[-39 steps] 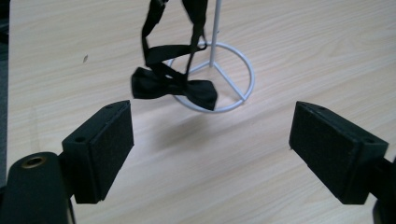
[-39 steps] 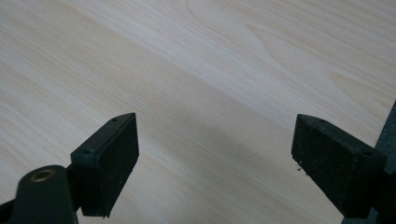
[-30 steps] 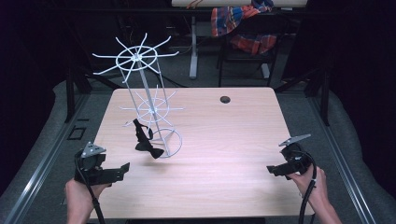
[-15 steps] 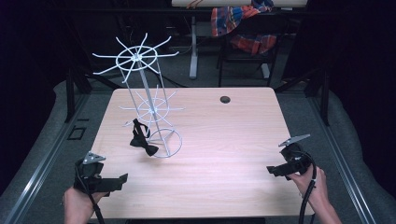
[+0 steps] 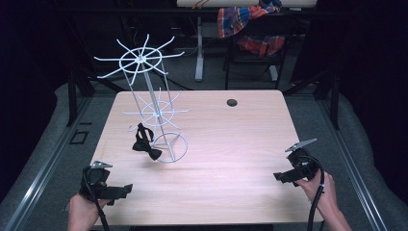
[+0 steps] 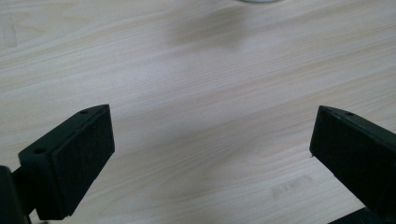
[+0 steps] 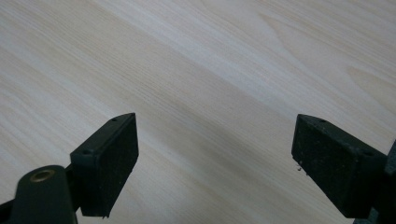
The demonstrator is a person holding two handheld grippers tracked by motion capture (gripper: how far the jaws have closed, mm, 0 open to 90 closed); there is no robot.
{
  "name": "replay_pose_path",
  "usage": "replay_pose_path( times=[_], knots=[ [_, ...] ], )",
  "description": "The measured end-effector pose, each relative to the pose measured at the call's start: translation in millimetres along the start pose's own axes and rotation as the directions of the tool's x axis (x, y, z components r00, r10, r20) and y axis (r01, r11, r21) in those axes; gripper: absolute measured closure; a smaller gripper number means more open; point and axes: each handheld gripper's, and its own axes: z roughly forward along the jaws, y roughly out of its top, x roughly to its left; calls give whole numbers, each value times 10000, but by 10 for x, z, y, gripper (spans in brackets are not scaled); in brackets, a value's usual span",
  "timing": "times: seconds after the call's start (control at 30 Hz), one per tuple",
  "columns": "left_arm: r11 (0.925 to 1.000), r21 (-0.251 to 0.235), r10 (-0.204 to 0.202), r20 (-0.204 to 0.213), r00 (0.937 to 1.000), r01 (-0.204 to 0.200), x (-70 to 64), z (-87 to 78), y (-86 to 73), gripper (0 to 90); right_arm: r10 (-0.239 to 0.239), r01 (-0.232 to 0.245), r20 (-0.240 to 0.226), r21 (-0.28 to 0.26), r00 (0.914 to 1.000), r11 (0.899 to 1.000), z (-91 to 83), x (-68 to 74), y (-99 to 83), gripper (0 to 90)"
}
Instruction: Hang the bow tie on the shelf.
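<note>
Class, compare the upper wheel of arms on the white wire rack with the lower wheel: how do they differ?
The upper wheel sits at the top of the wire rack, while the lower wheel sits partway down. The upper wheel's arms are bare; a black bow tie hangs below the lower wheel's arm. The upper looks wider. Both are white wire spokes around one post.
</note>
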Motion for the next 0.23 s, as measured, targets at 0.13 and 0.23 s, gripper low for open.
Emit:
replay_pose_path(
  times=[0.13,0.23],
  knots=[
    [9999,106,-53,26,10000,52,24,29,7,0,-45,45,37,105,10000,9999,14,5,3,145],
    [9999,132,-17,29,10000,17,20,29,15,0,-36,36,-45,88,10000,10000,22,4,2,145]
  ],
)
